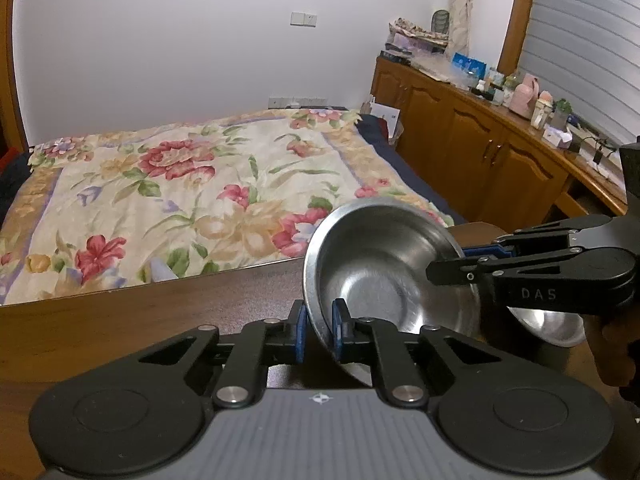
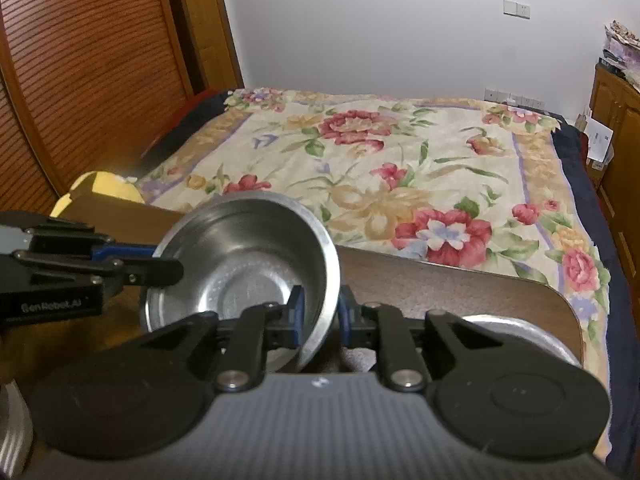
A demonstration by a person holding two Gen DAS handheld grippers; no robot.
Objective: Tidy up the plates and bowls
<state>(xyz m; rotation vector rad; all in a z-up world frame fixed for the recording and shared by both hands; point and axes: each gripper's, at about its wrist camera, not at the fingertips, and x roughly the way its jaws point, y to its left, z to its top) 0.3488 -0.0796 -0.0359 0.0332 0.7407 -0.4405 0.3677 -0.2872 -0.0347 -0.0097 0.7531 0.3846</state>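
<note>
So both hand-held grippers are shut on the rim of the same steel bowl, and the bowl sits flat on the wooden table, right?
Not flat. The steel bowl is tilted, its opening turned toward the bed, as the left wrist view shows. The rest holds: the left hand-held gripper and the right hand-held gripper each clamp its rim, over the wooden table.

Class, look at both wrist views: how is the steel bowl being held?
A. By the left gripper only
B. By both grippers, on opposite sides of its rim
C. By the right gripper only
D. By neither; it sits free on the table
B: the left gripper and the right gripper each pinch the steel bowl at its rim, on opposite sides.
</note>
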